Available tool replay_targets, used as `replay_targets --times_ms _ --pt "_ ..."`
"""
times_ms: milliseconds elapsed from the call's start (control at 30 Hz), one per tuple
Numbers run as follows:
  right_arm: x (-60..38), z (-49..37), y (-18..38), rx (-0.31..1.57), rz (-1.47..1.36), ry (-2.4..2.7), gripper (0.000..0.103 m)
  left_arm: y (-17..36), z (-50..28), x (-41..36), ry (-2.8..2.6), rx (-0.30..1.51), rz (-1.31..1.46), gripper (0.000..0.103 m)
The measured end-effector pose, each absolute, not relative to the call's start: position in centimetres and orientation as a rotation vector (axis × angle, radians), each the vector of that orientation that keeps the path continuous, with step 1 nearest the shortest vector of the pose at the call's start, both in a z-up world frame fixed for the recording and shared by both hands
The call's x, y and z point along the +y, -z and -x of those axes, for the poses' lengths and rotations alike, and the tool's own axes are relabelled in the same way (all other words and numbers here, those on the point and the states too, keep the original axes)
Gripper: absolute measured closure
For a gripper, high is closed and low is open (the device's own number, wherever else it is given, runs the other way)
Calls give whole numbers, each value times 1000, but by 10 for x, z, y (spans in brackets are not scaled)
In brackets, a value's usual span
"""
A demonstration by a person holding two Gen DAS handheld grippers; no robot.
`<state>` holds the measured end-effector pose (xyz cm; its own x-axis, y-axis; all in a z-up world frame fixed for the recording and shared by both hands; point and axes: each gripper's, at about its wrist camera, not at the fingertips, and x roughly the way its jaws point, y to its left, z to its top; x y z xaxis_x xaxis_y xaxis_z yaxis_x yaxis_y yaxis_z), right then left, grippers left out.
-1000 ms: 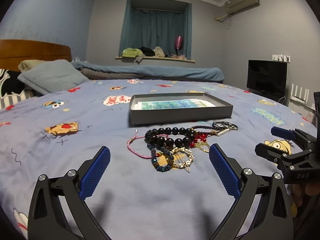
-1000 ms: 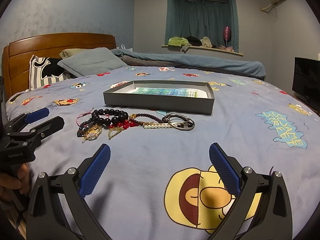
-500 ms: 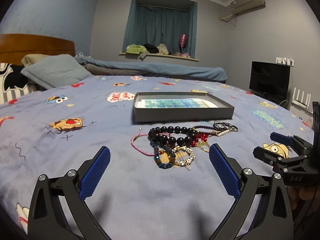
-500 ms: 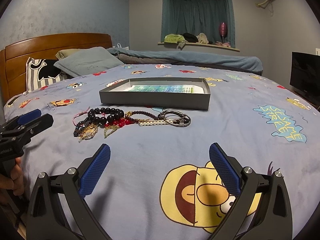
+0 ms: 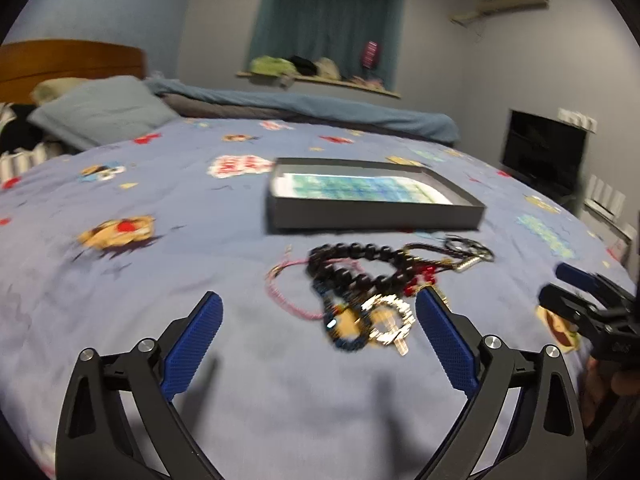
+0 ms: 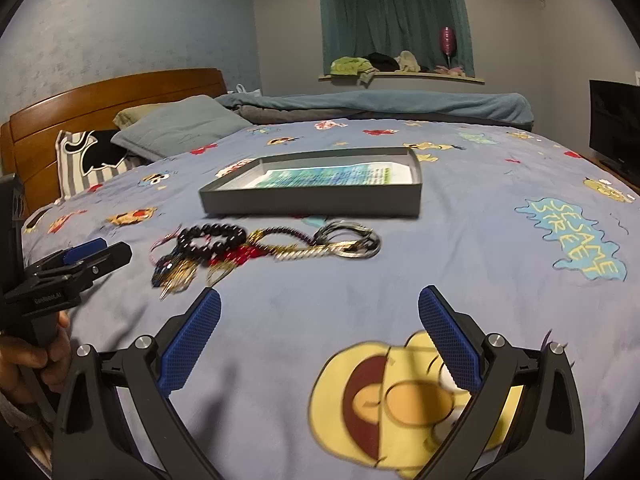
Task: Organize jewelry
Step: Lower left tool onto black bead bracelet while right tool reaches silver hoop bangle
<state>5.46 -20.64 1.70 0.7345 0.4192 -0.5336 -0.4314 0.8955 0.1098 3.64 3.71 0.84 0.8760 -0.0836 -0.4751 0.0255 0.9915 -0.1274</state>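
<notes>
While a heap of jewelry (image 5: pixel 376 292) lies tangled on the cartoon-print bedspread (image 5: pixel 120 280), both hand-held tools hover above it with nothing in them: the left gripper (image 5: pixel 318 340) stands wide, its blue pads (image 5: pixel 192 344) spread either side of the pile's near edge, and the right gripper (image 6: pixel 320 340) is equally wide over a yellow cartoon face (image 6: pixel 400 392), the pile off at its 11 o'clock. Just beyond the heap, at 12 o'clock in the left wrist view, sits a shallow grey tray (image 5: pixel 372 218) lined with a green-and-blue printed sheet, not touching the beads as far as the motion-blurred frames show. Nothing has yet gone into it. The pieces look light, limp and prone to snag: a black bead bracelet (image 5: pixel 352 264) overlaps a pink cord bracelet (image 5: pixel 288 300), a gold ring-shaped ornament (image 5: pixel 390 318) and red beads (image 5: pixel 416 280), while metal bangles (image 6: pixel 348 236) lie at the far right end. Lifting one strand will likely drag its neighbours, so the soundest hold appears to be an outlying loop, such as the pink cord's free side at 9 o'clock, pinched squarely across the strand rather than on round, slippery beads.
</notes>
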Motion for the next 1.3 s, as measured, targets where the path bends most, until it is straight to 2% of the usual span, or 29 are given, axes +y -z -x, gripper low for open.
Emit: replay_targets --times_ms 100,200,233,300,333,533,800,833,967,1033,1167,1300 --pt "-207 -70 -23 593 19 -462 5 -18 -52 30 111 517 56 12" --pt "-204 -86 -28 604 48 -451 5 -22 -75 24 170 575 55 26" --pt "-203 -93 -28 613 49 -451 7 -21 -82 23 177 589 54 33" --pt "-201 -104 -28 638 50 -454 20 -20 -95 22 183 611 50 38" --pt "-199 -110 -27 653 56 -451 23 -20 -102 22 181 615 50 39" --pt "-187 -133 -16 712 88 -456 23 -24 -126 26 165 614 74 40" --pt "-188 -157 4 800 52 -452 23 -13 -115 21 223 551 83 40" --pt "-188 -158 6 805 47 -461 25 -14 -113 20 230 544 74 40" --pt "-189 -157 7 807 31 -482 49 -11 -108 10 273 558 36 40" --pt "-190 -156 7 803 20 -490 53 -10 -105 3 293 558 -1 40" --pt "-191 -155 6 805 10 -492 53 -5 -107 -6 313 581 -42 40" --pt "-189 -157 6 811 17 -494 45 1 -116 -9 310 620 -49 42"
